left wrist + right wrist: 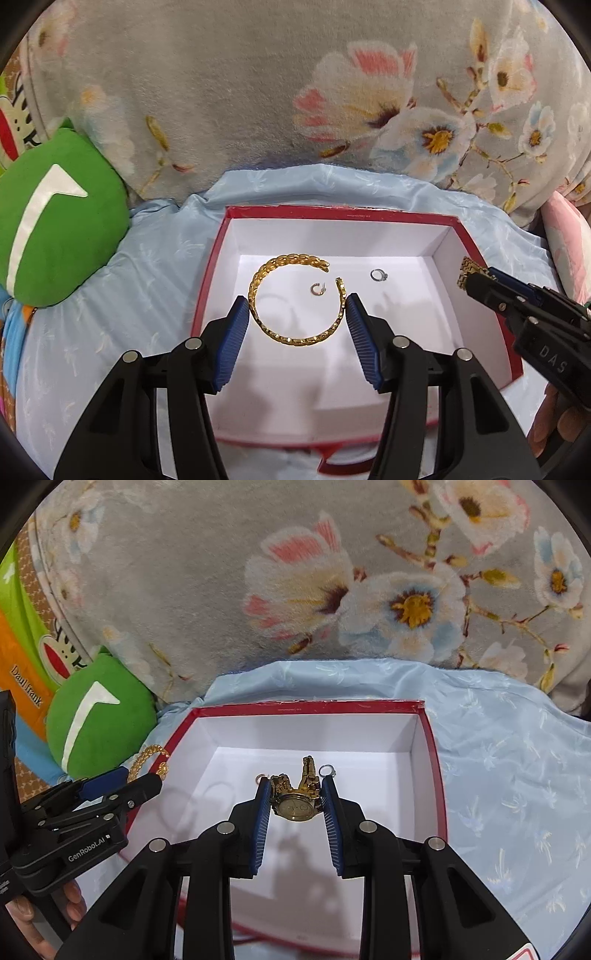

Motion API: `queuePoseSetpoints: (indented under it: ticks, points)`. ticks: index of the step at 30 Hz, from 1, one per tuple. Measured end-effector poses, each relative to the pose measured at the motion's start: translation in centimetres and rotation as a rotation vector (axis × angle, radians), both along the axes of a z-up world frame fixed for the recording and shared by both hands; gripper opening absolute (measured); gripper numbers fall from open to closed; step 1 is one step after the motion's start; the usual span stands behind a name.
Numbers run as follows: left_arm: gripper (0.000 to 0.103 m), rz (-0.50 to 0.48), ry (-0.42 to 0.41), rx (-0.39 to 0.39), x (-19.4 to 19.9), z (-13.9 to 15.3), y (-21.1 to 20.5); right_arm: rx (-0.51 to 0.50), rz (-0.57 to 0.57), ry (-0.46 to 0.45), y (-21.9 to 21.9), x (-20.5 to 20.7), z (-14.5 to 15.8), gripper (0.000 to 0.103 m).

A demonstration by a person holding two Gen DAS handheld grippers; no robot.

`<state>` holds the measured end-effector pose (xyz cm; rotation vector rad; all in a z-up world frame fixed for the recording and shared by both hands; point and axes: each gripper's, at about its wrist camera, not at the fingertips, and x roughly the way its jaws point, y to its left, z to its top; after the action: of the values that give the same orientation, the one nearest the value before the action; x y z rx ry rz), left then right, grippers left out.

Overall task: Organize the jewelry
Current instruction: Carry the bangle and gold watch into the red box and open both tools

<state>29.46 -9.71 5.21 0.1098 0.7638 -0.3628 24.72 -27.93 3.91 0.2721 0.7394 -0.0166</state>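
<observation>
A red box with a white inside (476, 254) (432, 746) lies on blue cloth. My left gripper (297, 310) is shut on a gold braided open bangle (295, 338), held above the box; the bangle shows in the right wrist view (147, 757) at the box's left rim. My right gripper (295, 794) is shut on a gold watch (295, 805), held above the box floor; its band (466, 273) shows over the right rim in the left wrist view. A silver ring (378, 275) (327, 770) and a small earring (317, 288) (259, 776) lie on the box floor.
A green plush cushion (62, 221) (99, 716) lies left of the box. A grey floral blanket (258, 92) (332, 590) rises behind. The blue cloth (517, 775) spreads to the right. A red lid edge (343, 458) shows at the near side.
</observation>
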Motion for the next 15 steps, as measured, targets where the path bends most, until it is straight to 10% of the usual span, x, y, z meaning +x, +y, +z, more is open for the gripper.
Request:
queuePoseSetpoints:
  ticks: [15]
  points:
    - [0.056, 0.025, 0.132, 0.051, 6.0, -4.9, -2.3, 0.076, -0.013, 0.190, -2.0, 5.4, -5.7, 0.027]
